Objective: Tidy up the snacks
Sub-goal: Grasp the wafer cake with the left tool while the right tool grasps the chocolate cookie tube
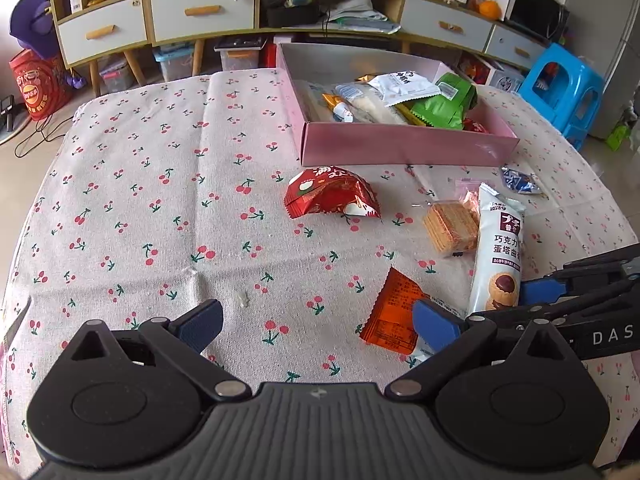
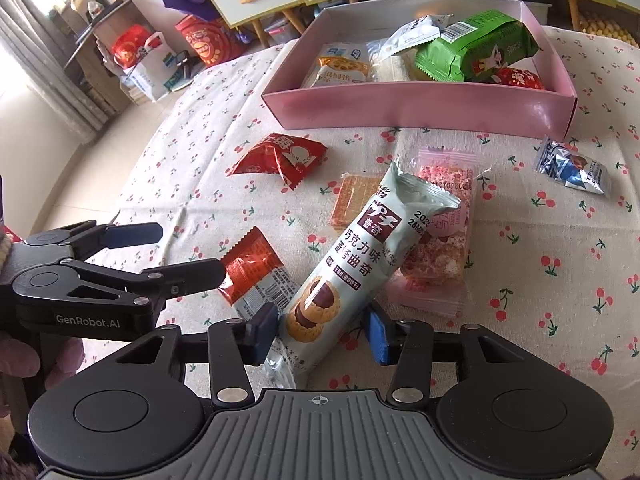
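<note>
1. Nearest the right wrist camera, the right tool (image 2: 320, 330) had its two blue pads on either side of the lower end of the pale green cookie pack (image 2: 356, 264); the pads met the wrapper's sides, so the tool was gripping it.
2. The cookie pack lay slanted on the cherry-print tabletop (image 2: 560, 240), its upper end resting over a pink-wrapped bar (image 2: 444, 240) and just beside a wafer pack (image 2: 352, 196).
3. The left tool (image 1: 316, 322) hung above the cloth with its jaws spread wide and nothing between them; its right pad (image 1: 434, 328) was over the edge of an orange-red sachet (image 1: 390, 312), though whether they touched I could not tell.
4. A red pouch (image 1: 330, 194) lay alone nearer the pink box (image 1: 400, 148).
5. The pink box stood at the far side of the tabletop, already holding a green packet (image 2: 476, 46), a white packet (image 2: 420, 30) and other snacks.
6. A small blue-and-white wrapper (image 2: 572, 168) lay apart, near the box's right corner.
</note>
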`<move>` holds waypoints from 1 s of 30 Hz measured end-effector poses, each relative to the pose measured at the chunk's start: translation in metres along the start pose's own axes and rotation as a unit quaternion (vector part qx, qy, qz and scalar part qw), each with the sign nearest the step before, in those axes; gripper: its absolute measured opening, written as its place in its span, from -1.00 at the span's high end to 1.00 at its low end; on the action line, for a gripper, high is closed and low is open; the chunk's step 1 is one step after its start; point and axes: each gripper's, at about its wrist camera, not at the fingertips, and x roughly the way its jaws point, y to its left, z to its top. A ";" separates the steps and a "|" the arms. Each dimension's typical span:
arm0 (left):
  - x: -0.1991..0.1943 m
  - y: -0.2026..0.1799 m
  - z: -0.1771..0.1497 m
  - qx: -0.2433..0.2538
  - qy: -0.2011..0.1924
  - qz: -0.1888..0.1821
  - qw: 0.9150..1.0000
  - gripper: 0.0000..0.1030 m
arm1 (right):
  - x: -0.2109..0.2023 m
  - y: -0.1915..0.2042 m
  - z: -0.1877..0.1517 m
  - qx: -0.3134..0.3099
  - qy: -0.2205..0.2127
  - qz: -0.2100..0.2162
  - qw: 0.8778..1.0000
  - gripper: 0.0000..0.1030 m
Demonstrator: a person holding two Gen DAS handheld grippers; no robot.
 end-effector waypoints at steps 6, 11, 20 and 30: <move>0.001 -0.007 0.003 0.003 -0.003 -0.004 1.000 -0.93 | -0.017 -0.005 0.004 0.010 -0.018 0.007 1.000 0.24; 0.003 -0.019 0.006 0.011 -0.006 -0.012 1.000 -0.88 | -0.033 -0.020 0.010 0.022 -0.032 -0.002 0.999 0.41; 0.013 -0.051 0.019 0.022 -0.028 -0.025 0.999 -0.58 | -0.047 -0.047 0.009 0.030 -0.048 -0.043 0.997 0.46; 0.034 -0.088 0.033 0.016 -0.039 -0.034 0.999 -0.36 | -0.043 -0.087 0.006 0.070 -0.031 -0.081 0.994 0.45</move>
